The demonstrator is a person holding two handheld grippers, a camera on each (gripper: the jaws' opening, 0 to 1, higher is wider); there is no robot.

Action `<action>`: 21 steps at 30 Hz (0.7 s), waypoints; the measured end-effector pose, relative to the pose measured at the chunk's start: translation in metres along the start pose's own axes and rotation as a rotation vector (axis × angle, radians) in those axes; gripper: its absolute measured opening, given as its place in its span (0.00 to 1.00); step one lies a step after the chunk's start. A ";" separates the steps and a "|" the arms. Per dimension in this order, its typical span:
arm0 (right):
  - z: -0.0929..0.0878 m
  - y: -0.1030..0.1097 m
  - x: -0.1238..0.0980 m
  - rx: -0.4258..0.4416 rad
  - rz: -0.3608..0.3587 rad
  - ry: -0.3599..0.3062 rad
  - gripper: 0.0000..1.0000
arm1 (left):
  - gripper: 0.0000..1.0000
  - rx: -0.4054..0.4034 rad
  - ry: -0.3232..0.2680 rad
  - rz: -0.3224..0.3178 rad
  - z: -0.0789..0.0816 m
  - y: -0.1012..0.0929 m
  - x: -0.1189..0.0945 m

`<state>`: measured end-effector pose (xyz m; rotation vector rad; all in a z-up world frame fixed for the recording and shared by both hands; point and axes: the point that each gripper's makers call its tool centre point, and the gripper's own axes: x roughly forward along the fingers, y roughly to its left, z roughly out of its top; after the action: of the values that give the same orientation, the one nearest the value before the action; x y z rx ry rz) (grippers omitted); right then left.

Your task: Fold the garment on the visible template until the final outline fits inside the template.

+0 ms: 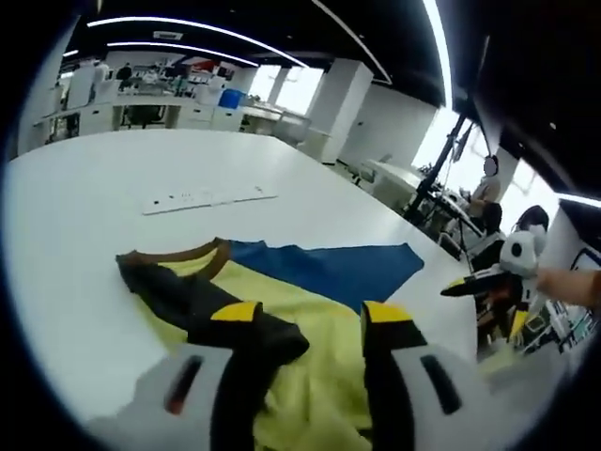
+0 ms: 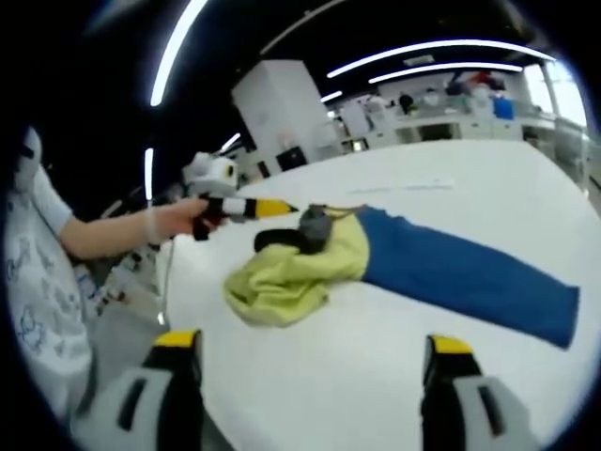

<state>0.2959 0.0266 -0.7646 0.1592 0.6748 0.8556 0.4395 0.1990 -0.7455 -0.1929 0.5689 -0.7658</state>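
Left gripper view: the left gripper [image 1: 310, 324] rises from the bottom of the frame with jaws parted, released, above the yellow garment [image 1: 310, 362], which lies bunched at lower centre on the white table [image 1: 75, 235]. A dark sleeve [image 1: 202, 301] crosses the garment's left side. The blue template [image 1: 343, 268] lies flat just behind it. The right gripper [image 1: 488, 280] enters at right.

Right gripper view: the right gripper [image 2: 315, 352] has jaws spread wide, grasping nothing. At centre left, the left gripper seems to touch the garment's dark part, though blur prevents certainty.

The left gripper [image 1: 312, 324] has grey jaws with black fingers and yellow tips. The right gripper [image 2: 313, 352] looks the same. The person wears a white T-shirt [image 2: 33, 282] with small pictures on it.
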 end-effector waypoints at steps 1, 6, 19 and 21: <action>0.000 0.000 0.000 -0.001 0.001 0.001 0.98 | 0.48 0.012 -0.002 0.000 0.000 0.003 -0.001; -0.001 0.001 0.002 -0.001 0.008 0.004 0.98 | 0.70 0.058 -0.004 0.010 0.000 0.010 -0.010; -0.004 0.008 0.007 0.004 0.020 0.007 0.98 | 0.64 0.001 0.038 0.101 -0.034 0.047 -0.049; -0.004 0.008 0.008 0.004 0.020 0.007 0.98 | 0.61 -0.014 0.050 0.137 -0.042 0.057 -0.056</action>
<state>0.2919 0.0367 -0.7687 0.1671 0.6829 0.8744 0.4182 0.2798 -0.7777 -0.1466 0.6280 -0.6356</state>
